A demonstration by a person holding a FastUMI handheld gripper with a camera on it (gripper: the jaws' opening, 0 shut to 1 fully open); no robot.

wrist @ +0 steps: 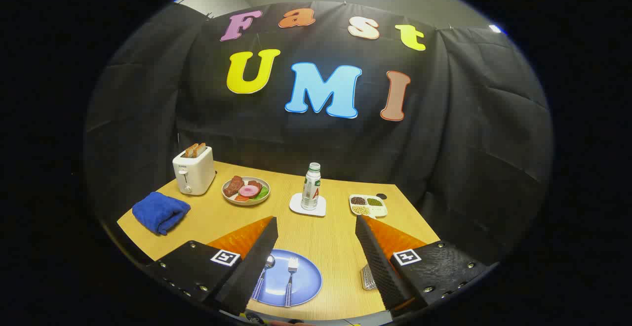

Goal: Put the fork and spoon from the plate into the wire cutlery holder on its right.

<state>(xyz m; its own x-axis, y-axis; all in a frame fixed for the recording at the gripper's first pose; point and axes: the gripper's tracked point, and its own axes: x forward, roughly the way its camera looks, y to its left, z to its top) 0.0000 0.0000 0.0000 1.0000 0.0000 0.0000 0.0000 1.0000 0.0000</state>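
A blue plate (303, 281) lies on the wooden table between my fingers, close to the near edge. On it rest a fork (291, 276) and a spoon (262, 275), side by side, both with checked handles pointing toward me; the spoon is partly covered by my left finger. The wire cutlery holder (368, 276) stands to the plate's right, mostly hidden behind my right finger. My gripper (316, 227) hovers above the plate, open wide, with nothing between its fingers.
Beyond the fingers stand a bottle (311, 187) on a white coaster, a plate of food (246, 190), a white toaster (193, 170) with toast, a folded blue towel (160, 212) at the left, and a small tray of beans (368, 205) at the right.
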